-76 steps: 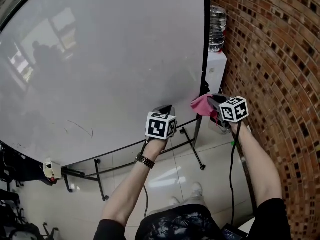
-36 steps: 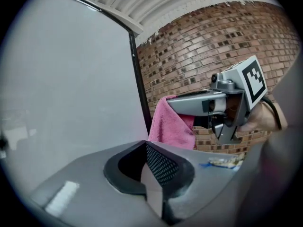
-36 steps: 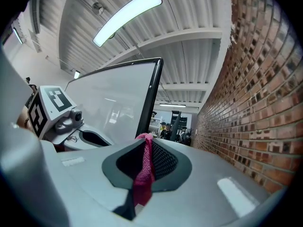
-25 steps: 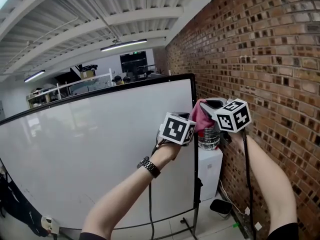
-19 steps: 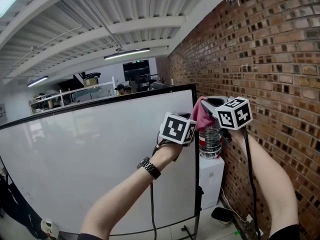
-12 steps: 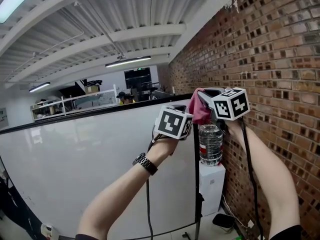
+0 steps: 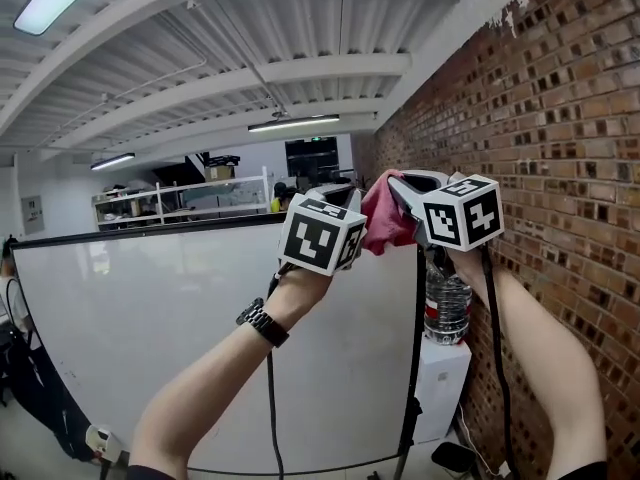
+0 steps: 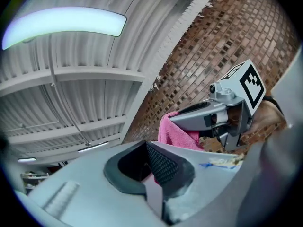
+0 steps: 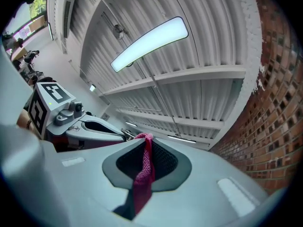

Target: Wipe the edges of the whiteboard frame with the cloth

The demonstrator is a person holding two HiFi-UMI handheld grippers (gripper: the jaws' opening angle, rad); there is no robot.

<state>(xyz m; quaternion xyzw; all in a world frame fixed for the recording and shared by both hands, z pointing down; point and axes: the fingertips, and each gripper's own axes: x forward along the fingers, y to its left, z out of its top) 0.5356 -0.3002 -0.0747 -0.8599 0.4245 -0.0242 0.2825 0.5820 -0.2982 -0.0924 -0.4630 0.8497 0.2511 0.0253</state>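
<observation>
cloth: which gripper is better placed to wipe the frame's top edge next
Right. The right gripper clamps the cloth near the whiteboard frame's top corner; the left gripper looks shut without it.

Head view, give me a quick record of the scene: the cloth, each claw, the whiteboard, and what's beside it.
cloth: pink, held at the whiteboard's top right corner; contact with the frame hidden
right claw: shut on cloth
left claw: shut, thin pink strip between jaws, apparently the cloth
whiteboard: blank, black-framed
beside it: water bottle on white box, brick wall
</observation>
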